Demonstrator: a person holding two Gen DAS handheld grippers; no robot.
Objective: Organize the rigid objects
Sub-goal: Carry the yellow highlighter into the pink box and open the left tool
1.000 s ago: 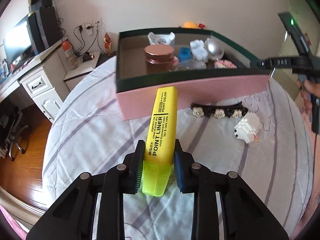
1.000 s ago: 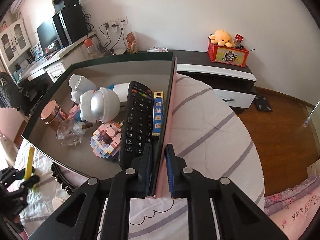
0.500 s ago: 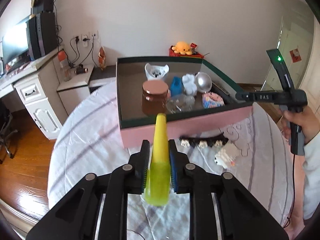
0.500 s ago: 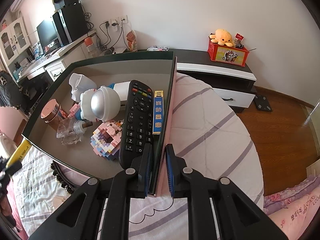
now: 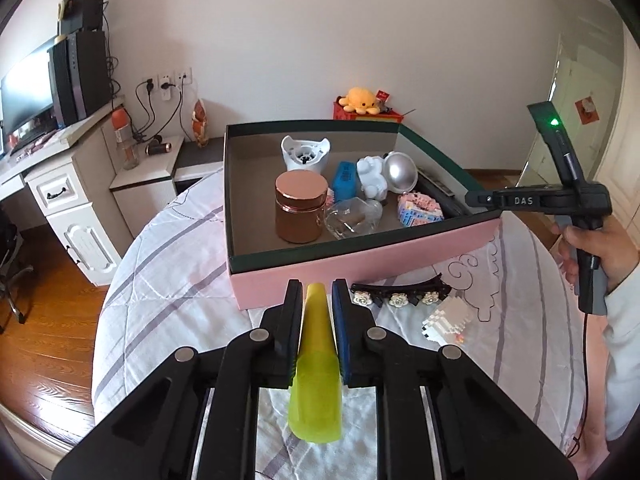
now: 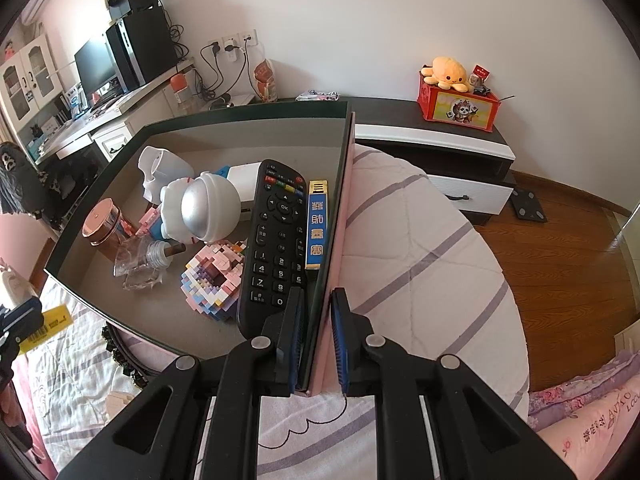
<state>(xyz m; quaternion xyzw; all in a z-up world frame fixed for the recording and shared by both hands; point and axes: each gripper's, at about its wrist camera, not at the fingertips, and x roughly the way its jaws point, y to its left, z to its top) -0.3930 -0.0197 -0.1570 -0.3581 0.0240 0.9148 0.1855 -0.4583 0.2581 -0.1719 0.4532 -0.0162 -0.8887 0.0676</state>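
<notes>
- Left tool (image 5: 316, 300) at lower centre of the left wrist view, clamped on a yellow highlighter (image 5: 316, 368); marker pinched between both pads, its translucent cap end sticking out toward the camera, the other end pointing at the box.
- Highlighter held clear of the bed cover, just in front of the pink outer wall of the box (image 5: 360, 268).
- Right tool (image 6: 318, 332) at lower centre of the right wrist view, closed on the box's side wall; one pad inside, one outside, at the near right corner.
- Same right tool seen at right of the left wrist view, gripped by a hand (image 5: 600, 248) in a white sleeve.
- Inside the box, centre left of the right wrist view: black remote control (image 6: 276, 240) along the right wall, blue slim packet (image 6: 317, 224) between remote and wall, silver-domed white figure (image 6: 200, 208), copper-lidded jar (image 6: 100, 226), clear glass bottle (image 6: 140, 260) lying on its side, pink brick model (image 6: 216, 276), white cup-like piece (image 6: 160, 168) at the far end.
- Outside the box, on the striped bed cover (image 5: 168, 264): black hair clip with white flowers (image 5: 400, 294) touching or just beside the pink wall, white brick model (image 5: 446, 320) near it, lower right of centre in the left wrist view.
- Orange plush octopus (image 6: 446, 72) on a red box at upper right of the right wrist view.
</notes>
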